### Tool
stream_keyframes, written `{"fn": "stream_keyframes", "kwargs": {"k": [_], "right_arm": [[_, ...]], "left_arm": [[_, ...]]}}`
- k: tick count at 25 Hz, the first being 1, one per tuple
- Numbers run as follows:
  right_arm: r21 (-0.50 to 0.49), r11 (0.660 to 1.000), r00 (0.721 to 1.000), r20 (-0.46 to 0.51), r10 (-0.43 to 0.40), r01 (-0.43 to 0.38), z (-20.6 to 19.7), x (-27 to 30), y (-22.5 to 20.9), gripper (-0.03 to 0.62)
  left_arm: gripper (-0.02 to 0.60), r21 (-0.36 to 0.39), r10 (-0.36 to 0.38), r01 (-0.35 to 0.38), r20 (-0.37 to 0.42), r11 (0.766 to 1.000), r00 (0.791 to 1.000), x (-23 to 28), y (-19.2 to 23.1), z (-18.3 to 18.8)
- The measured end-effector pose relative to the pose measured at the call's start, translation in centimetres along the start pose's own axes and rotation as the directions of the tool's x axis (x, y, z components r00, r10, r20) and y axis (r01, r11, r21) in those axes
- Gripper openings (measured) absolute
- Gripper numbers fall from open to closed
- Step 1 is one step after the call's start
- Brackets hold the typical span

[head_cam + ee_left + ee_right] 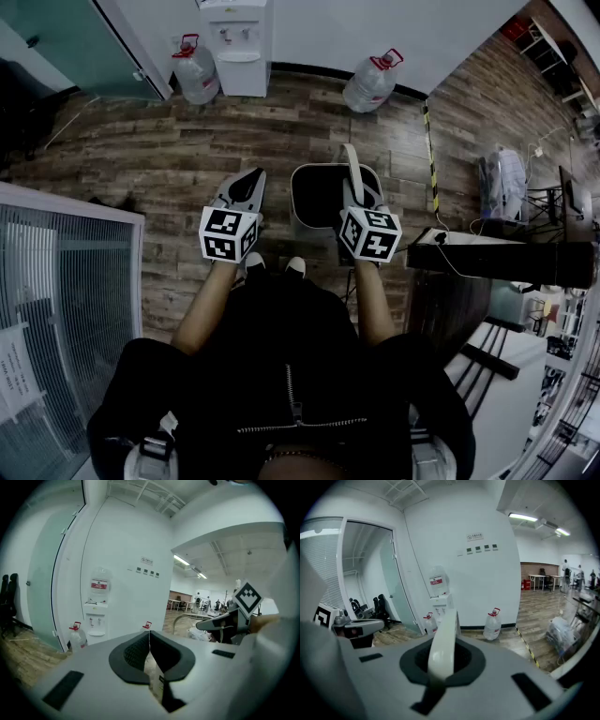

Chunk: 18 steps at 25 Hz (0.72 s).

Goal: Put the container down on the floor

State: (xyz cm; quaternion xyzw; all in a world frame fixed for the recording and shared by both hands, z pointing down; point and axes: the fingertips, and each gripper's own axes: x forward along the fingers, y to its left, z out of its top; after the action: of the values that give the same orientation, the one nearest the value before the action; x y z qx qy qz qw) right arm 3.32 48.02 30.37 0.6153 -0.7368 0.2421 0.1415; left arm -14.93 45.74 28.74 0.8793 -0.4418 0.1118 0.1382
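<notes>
The container [296, 202] is a pale bin with a dark inside, straight ahead of my feet over the wooden floor. Its white strap handle [352, 167] arches up from the right rim. My right gripper [362, 195] is shut on that handle, which runs as a broad white band [444, 639] between the jaws in the right gripper view. Whether the bin's base touches the floor is hidden. My left gripper [251, 180] hovers beside the bin's left side, shut with nothing in it; its pads [140, 648] meet at the tips.
Two large water bottles [196, 73] [370, 84] flank a white dispenser [239, 42] at the far wall. A dark table [497, 258] with cables stands to the right, and a glass partition [66, 309] to the left. Yellow-black tape [432, 150] lines the floor.
</notes>
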Motion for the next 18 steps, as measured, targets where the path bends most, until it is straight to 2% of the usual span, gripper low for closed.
{"fn": "stream_keyframes", "kwargs": {"k": [5,10,18], "right_arm": [[0.071,0.996,0.998,0.032,0.056,-0.058,0.3,-0.4,1.2,0.011],[0.033,0.998,0.998,0.029,0.057,-0.058,0.5,-0.2,1.9,0.011],[0.05,0.997,0.998,0.028,0.051,-0.052,0.8,-0.4,0.7,0.011]], "left_arm": [[0.015,-0.001,0.008,-0.008,-0.003,1.0,1.0,-0.5,-0.4,-0.3],[0.015,0.003,0.019,-0.019,-0.008,1.0,1.0,-0.3,-0.3,-0.4],[0.015,0.008,0.039,-0.039,-0.009,0.999,0.999,0.4,-1.1,-0.1]]}}
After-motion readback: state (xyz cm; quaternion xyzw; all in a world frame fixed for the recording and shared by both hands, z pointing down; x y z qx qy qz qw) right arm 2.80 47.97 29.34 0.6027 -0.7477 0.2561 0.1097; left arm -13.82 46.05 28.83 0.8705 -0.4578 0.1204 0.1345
